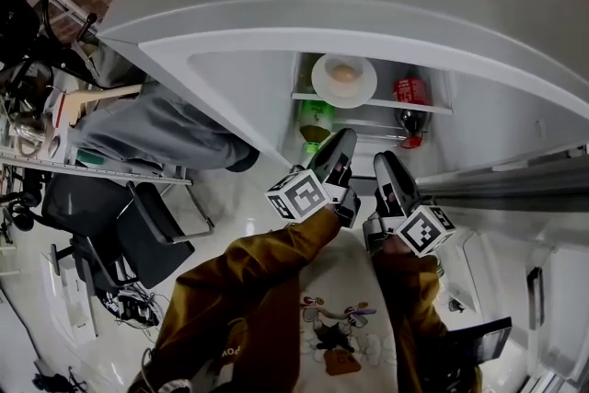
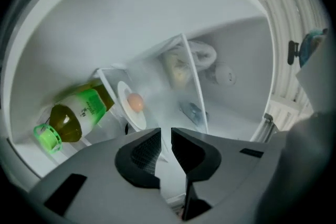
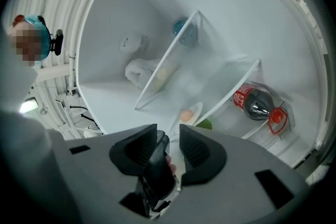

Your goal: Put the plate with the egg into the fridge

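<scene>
The white round plate (image 1: pixel 363 89) with the brown egg (image 1: pixel 342 72) sits on the glass fridge shelf (image 1: pixel 409 105), upper centre. The left tongs (image 1: pixel 344 137) and right tongs (image 1: pixel 382 158) hang released and empty. Slamming the grey fridge door (image 1: pixel 221 69) could slide the plate.

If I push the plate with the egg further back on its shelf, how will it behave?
The egg lies loose on the shallow plate, so a quick shove would probably roll it toward the rim. It may crack if it drops. The plate likely slides easily on the smooth shelf, so push slowly.
</scene>
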### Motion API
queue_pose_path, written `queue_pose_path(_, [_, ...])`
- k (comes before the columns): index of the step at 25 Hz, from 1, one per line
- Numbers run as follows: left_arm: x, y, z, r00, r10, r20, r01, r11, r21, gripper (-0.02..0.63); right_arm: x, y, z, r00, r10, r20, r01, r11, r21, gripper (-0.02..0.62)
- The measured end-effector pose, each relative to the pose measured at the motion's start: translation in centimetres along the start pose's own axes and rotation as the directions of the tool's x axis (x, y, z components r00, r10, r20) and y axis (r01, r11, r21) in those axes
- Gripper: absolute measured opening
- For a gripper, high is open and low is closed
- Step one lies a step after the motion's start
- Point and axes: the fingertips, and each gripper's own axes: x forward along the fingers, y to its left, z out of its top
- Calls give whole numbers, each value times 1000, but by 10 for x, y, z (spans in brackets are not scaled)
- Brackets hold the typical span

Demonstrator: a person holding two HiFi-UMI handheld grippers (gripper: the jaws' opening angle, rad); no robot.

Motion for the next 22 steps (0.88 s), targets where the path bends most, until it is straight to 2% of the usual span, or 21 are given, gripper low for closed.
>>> queue_pose_path(3, [-6,-21,-4,997,-53,-47,59,990,128,66,-3,3,2,1000,-16,11,16,999,-36,137])
queue_pose_path(5, [-12,-27,-5,996,-65,-62,77,976,203,52,-6,2,2,999,-34,19,35,998,-51,110])
queue_pose_path(10, [-24,-28,-5,992,-61,-108,90,953,289,37,-6,7,0,999,-41,32,43,997,-69,89])
queue_pose_path(12, [-30,-27,-7,992,-31,-126,74,932,353,28,-7,9,-1,998,-47,33,50,995,-90,84])
queue_pose_path(14, [-38,-26,-8,990,-5,-139,64,903,425,8,-10,11,0,997,-69,38,74,988,-136,27])
queue_pose_path(15, [-41,-26,-9,989,0,-147,67,892,448,8,-11,12,1,996,-83,41,88,982,-169,5])
queue_pose_path(18, [-51,-28,-15,982,9,-187,85,867,490,8,-16,14,1,992,-118,53,128,953,-274,5])
queue_pose_path(22, [-57,-29,-22,974,20,-226,102,850,517,8,-17,16,-1,987,-149,58,160,923,-349,5])
